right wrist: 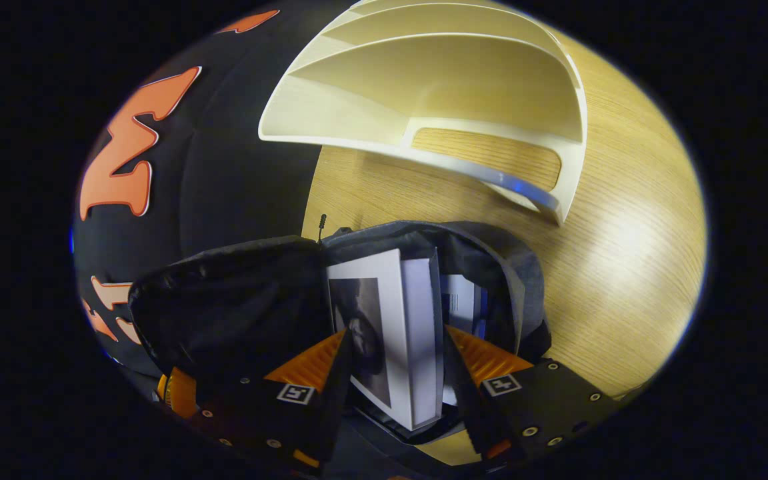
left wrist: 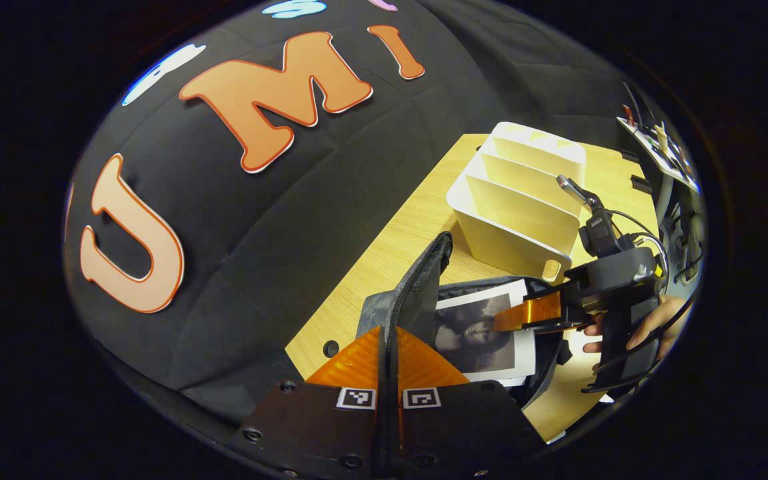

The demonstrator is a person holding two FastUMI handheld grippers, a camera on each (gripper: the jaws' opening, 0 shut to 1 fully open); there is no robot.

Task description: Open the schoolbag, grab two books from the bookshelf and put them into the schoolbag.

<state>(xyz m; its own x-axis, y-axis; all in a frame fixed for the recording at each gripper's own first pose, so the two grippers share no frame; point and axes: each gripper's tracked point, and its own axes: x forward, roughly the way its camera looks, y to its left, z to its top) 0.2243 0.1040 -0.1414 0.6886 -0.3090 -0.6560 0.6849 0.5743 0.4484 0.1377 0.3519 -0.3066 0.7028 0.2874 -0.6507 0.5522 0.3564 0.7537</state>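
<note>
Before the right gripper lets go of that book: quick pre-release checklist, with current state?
1. Schoolbag mouth open: ok, the left gripper is shut on the flap and holds it up.
2. Book over the opening: ok, its lower end is inside the bag.
3. Right gripper grip on the book: ok, a finger on each side.
4. Another book already in the bag: ok, a second one stands behind the held one.
5. Bookshelf slots empty: ok in the slots that show.
6. Room under the book: cannot tell, the bag's bottom is hidden.
</note>
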